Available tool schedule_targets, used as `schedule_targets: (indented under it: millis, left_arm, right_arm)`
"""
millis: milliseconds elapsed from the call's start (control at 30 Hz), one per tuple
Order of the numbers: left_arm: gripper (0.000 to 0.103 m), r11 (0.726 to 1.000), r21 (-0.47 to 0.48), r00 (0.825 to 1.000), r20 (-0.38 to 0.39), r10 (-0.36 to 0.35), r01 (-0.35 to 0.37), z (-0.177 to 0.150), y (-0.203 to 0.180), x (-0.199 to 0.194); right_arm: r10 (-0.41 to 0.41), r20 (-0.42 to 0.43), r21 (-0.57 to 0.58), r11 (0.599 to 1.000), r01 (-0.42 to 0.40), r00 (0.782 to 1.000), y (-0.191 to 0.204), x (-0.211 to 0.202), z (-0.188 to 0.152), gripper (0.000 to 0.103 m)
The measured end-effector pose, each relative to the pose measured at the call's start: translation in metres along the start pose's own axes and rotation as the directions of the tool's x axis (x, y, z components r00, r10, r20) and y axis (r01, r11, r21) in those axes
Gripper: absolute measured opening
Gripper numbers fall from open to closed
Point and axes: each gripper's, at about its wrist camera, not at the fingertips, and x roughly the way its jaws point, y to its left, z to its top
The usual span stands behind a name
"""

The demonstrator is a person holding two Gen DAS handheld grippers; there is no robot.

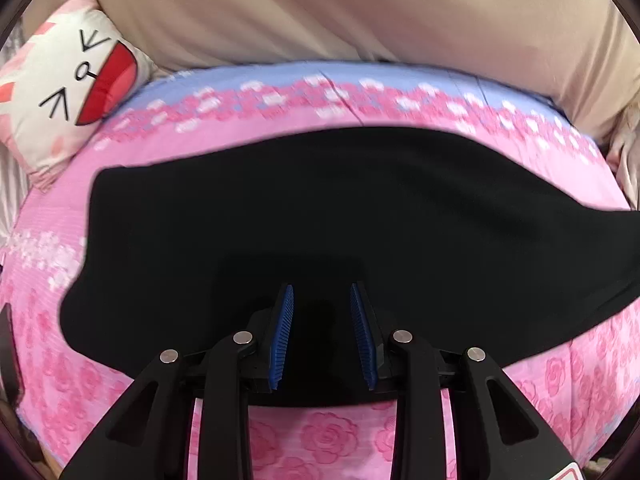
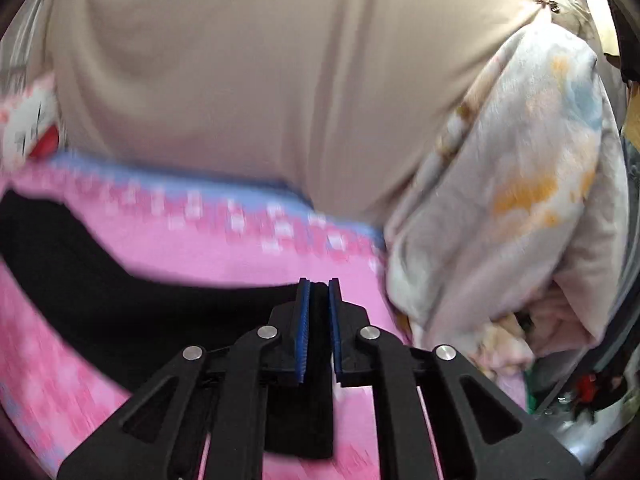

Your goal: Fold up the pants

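Black pants (image 1: 320, 200) lie spread across a pink flowered bed sheet (image 1: 560, 384). My left gripper (image 1: 322, 286) hovers over the near edge of the pants. Its blue pads (image 1: 282, 332) stand apart, and I see nothing pinched between them, only the dark cloth below. In the right wrist view the pants (image 2: 120, 300) run off to the left as a dark band. My right gripper (image 2: 319, 280) is at their right end, blue pads (image 2: 303, 328) close together with a strip of black cloth between them that hangs down toward the camera.
A white cartoon-face pillow (image 1: 60, 92) sits at the far left of the bed. A large beige cloth (image 1: 320, 12) rises behind the bed. A pale patterned blanket (image 2: 520, 200) is bunched at the bed's right end, with clutter (image 2: 592, 388) beyond it.
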Motion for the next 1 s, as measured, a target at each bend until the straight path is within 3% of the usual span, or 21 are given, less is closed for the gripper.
schedule_targets:
  millis: [33,100,167,233,333,367,400,500,533,567,600,633,667,700,733,767,833,867,900,967,1000]
  left_arm:
    - [0.029,1.000,0.004,1.000,-0.008,0.002,-0.002,-0.003,-0.003,0.004]
    - [0.029,1.000,0.004,1.000,-0.026,0.009,-0.009,-0.004,-0.004,0.009]
    - [0.029,1.000,-0.001,0.999,-0.037,0.014,-0.014,-0.005,-0.003,0.011]
    - [0.029,1.000,-0.003,0.999,-0.038,0.022,-0.022,0.006,-0.005,0.012]
    - [0.030,1.000,-0.010,1.000,-0.009,-0.006,0.006,0.023,-0.016,0.008]
    - [0.031,1.000,-0.011,1.000,-0.001,-0.024,0.024,0.027,-0.020,0.006]
    - [0.034,0.999,-0.008,0.999,0.006,-0.038,0.038,0.029,-0.026,0.004]
    - [0.040,0.997,0.022,0.997,0.024,-0.075,0.074,0.032,-0.047,-0.002]
    - [0.040,0.996,0.033,0.996,0.023,-0.086,0.085,0.031,-0.053,-0.002]
    - [0.040,0.994,0.046,0.995,0.017,-0.095,0.094,0.029,-0.059,-0.002]
    - [0.040,0.994,0.052,0.995,0.015,-0.096,0.096,0.028,-0.063,-0.001]
    - [0.040,0.994,0.057,0.996,0.014,-0.091,0.090,0.027,-0.066,-0.001]
    - [0.040,0.995,0.059,0.997,0.016,-0.082,0.081,0.027,-0.068,-0.001]
    - [0.040,0.996,0.058,0.997,0.018,-0.075,0.074,0.026,-0.068,-0.003]
    - [0.040,0.996,0.051,0.997,0.022,-0.076,0.075,0.026,-0.066,-0.005]
    - [0.040,0.996,0.044,0.997,0.023,-0.078,0.077,0.025,-0.064,-0.007]
    - [0.040,0.996,0.027,0.996,0.031,-0.086,0.085,0.024,-0.056,-0.010]
    - [0.040,0.996,0.021,0.996,0.034,-0.084,0.084,0.023,-0.054,-0.011]
    - [0.040,0.996,0.017,0.996,0.034,-0.083,0.082,0.022,-0.050,-0.011]
    - [0.040,0.997,0.010,0.997,0.028,-0.078,0.077,0.023,-0.048,-0.009]
    - [0.040,0.997,0.010,0.997,0.022,-0.076,0.076,0.026,-0.048,-0.006]
  right_arm:
    - [-0.056,-0.112,-0.003,0.998,0.056,0.992,-0.003,0.012,-0.031,0.023]
    - [-0.084,-0.205,0.053,0.994,0.097,0.975,-0.013,0.014,-0.068,0.023]
    - [-0.017,-0.172,0.258,0.964,0.062,0.985,-0.035,-0.005,-0.088,0.023]
    - [0.089,-0.096,0.481,0.876,-0.032,0.991,-0.055,-0.020,-0.088,0.027]
    - [0.210,-0.066,0.572,0.809,-0.136,0.975,-0.059,-0.005,-0.065,0.061]
    - [0.258,-0.078,0.560,0.811,-0.171,0.963,-0.051,0.009,-0.052,0.072]
    - [0.269,-0.094,0.542,0.822,-0.178,0.959,-0.045,0.018,-0.045,0.073]
    - [0.270,-0.212,0.453,0.879,-0.151,0.939,-0.020,0.066,-0.022,0.068]
    - [0.286,-0.237,0.432,0.887,-0.163,0.928,-0.014,0.076,-0.018,0.052]
    - [0.288,-0.273,0.398,0.902,-0.164,0.918,-0.006,0.088,-0.007,0.007]
    - [0.241,-0.263,0.348,0.927,-0.141,0.934,0.000,0.086,0.007,0.006]
    - [0.181,-0.205,0.271,0.955,-0.121,0.962,0.008,0.071,0.024,0.006]
    - [0.120,-0.063,0.139,0.984,-0.110,0.991,0.020,0.039,0.046,0.006]
    - [0.084,0.102,-0.005,0.996,-0.084,0.991,0.034,0.001,0.056,0.006]
    - [0.046,0.225,-0.129,0.991,-0.018,0.973,0.046,-0.028,0.055,0.007]
    - [-0.019,0.272,-0.256,0.962,0.091,0.962,0.058,-0.044,0.042,0.011]
    - [-0.099,0.116,-0.366,0.921,0.135,0.988,0.056,-0.028,-0.001,0.034]
    - [-0.136,0.003,-0.369,0.920,0.127,0.991,0.049,-0.015,-0.028,0.060]
    - [-0.171,-0.077,-0.377,0.917,0.130,0.982,0.043,-0.006,-0.049,0.070]
    - [-0.280,-0.208,-0.397,0.900,0.181,0.937,0.034,0.003,-0.093,0.070]
    - [-0.285,-0.218,-0.357,0.913,0.195,0.934,0.030,-0.003,-0.099,0.070]
